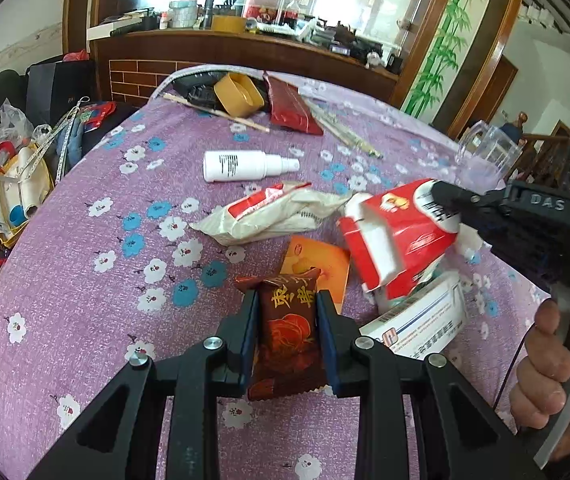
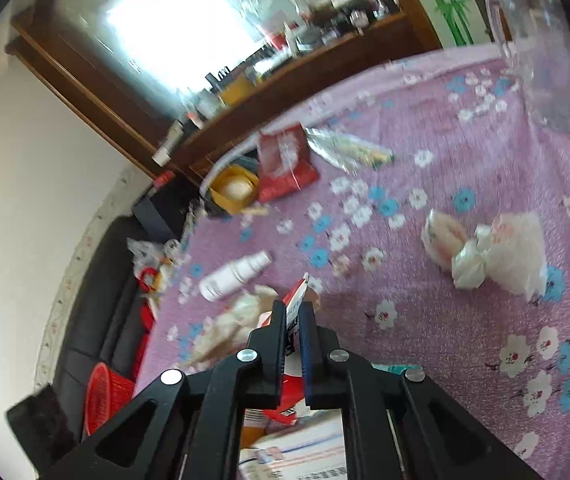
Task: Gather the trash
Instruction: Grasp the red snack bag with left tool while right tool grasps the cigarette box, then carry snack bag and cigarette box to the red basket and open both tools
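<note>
My left gripper point(image 1: 287, 300) is shut on a brown snack wrapper point(image 1: 289, 332) with red print, held just above the purple flowered tablecloth point(image 1: 85, 280). My right gripper point(image 1: 437, 194) comes in from the right, a hand on its handle, and is shut on the edge of a torn red and white carton point(image 1: 397, 240), lifted off the cloth. In the right wrist view the right gripper point(image 2: 293, 308) pinches the thin red and white carton point(image 2: 295, 300) edge. A crumpled white and red wrapper point(image 1: 269, 212), an orange card point(image 1: 317, 260) and a white medicine box point(image 1: 421, 320) lie nearby.
A white spray bottle point(image 1: 245, 165), a yellow tub point(image 1: 239, 94), a red foil bag point(image 1: 291, 108) and chopsticks point(image 1: 217, 112) lie farther back. A clear plastic jug point(image 2: 541, 56) stands at the right edge. Crumpled white bags point(image 2: 497, 252) lie to the right. A red basket point(image 2: 107, 396) sits below the table.
</note>
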Tool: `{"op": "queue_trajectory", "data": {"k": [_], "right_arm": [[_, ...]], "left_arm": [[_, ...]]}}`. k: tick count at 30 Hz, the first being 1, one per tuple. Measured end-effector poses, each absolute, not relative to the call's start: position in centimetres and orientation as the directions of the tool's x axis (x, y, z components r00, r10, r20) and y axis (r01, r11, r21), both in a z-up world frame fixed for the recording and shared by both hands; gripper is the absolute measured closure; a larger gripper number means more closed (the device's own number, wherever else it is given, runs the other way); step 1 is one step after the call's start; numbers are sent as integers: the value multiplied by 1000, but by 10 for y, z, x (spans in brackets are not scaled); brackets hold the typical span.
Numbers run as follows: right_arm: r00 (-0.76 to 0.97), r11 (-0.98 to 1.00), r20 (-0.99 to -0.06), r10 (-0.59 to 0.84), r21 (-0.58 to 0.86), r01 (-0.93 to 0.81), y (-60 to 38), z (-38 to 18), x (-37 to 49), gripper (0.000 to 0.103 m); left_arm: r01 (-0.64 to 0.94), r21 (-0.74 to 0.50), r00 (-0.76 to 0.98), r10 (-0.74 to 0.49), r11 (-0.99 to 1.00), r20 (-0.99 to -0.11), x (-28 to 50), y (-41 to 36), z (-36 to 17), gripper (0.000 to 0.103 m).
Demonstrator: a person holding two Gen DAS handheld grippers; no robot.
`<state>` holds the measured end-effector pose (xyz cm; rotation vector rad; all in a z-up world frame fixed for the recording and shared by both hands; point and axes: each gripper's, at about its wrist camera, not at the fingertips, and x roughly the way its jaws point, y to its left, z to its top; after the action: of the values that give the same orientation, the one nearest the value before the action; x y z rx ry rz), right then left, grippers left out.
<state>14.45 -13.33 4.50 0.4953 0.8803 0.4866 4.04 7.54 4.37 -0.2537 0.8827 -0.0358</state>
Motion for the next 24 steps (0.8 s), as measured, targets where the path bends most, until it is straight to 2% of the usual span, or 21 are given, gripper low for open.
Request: {"op": "queue_trajectory", "data": {"k": [7, 16, 24], "right_arm": [[624, 748, -494, 606, 622, -234, -146, 80, 123, 95], [629, 754, -463, 625, 565, -334, -112, 109, 92, 96], [664, 760, -414, 623, 522, -387, -82, 137, 27, 96]], "left_arm": [[-65, -268, 667, -158, 961, -728, 20, 83, 60, 74], [-108, -338, 743, -150, 935, -652, -41, 121, 104, 74], [-116, -328, 791, -113, 938, -602, -89, 147, 128, 74]]}}
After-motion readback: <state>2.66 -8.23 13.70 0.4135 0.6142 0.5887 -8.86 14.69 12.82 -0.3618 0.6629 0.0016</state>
